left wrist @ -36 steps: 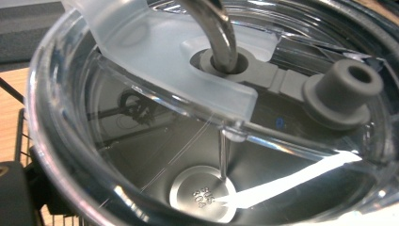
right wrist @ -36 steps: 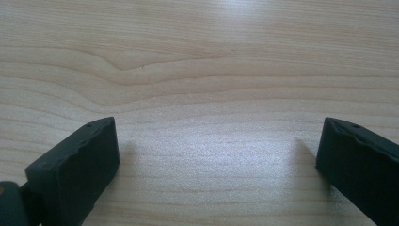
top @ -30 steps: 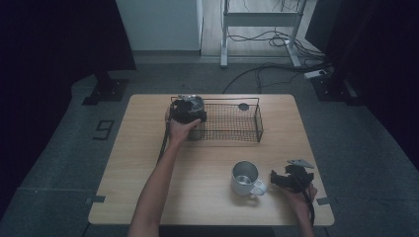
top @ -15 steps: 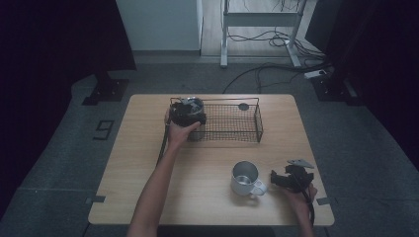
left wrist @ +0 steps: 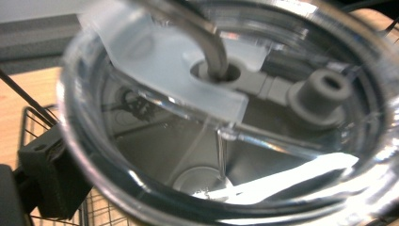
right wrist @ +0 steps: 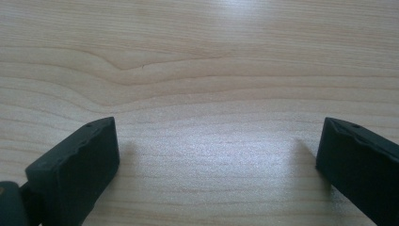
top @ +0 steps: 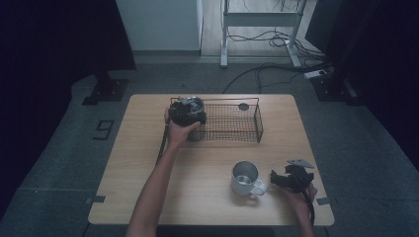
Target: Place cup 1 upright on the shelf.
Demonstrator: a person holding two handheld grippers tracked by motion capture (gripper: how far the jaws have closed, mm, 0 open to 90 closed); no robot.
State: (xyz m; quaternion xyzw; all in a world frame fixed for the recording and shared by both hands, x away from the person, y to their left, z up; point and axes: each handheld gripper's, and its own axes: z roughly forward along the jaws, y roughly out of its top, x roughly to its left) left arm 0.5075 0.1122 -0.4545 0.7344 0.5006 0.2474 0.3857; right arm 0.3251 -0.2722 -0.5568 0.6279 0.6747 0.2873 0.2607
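Left tool [top: 187,114] jaws just opening, releasing lidded tumbler [top: 193,106] into wire basket [top: 237,123]; right tool [top: 289,178] open, empty; next: withdraw.

Layout, table [top: 148,163] seen from above

Wire basket [top: 232,121] sits at the far middle of the table; a lidded cup [top: 192,104] stands at its left end, with the left gripper [top: 187,114] at it. A small disc [top: 243,106] lies in the basket's far right part. Mug [top: 245,177] stands near-right, the right gripper [top: 291,178] just right of it.
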